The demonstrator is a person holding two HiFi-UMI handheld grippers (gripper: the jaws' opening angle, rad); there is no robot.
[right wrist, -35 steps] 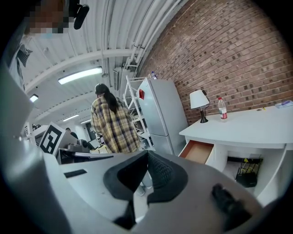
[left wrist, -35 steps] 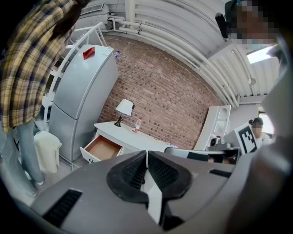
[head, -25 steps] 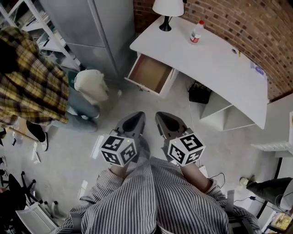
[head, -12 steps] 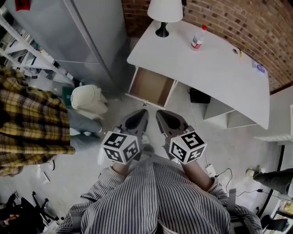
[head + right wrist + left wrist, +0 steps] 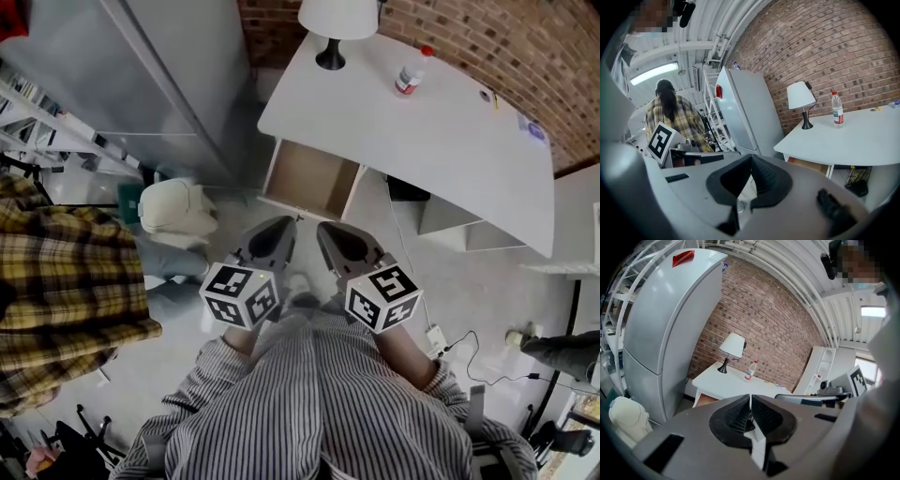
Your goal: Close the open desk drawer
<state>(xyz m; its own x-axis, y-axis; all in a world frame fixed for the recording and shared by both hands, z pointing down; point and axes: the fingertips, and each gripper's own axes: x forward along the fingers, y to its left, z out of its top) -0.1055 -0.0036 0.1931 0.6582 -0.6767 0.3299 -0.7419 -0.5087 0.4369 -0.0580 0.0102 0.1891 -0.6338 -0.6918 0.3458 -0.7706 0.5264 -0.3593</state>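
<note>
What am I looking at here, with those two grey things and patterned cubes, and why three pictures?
No robot here: a person in a striped shirt holds a grey two-jaw tool in each hand, the left tool and the right tool. The black-and-white patterned cubes are part of the tools. One picture comes from a camera on the person's head, looking down; the other two come from cameras riding on each tool. Both tools have their jaws together and hold nothing. Ahead stands a white desk with its wooden-bottomed drawer pulled open. On the desk stand a white-shaded lamp with a black base and a clear plastic bottle with a red cap.
</note>
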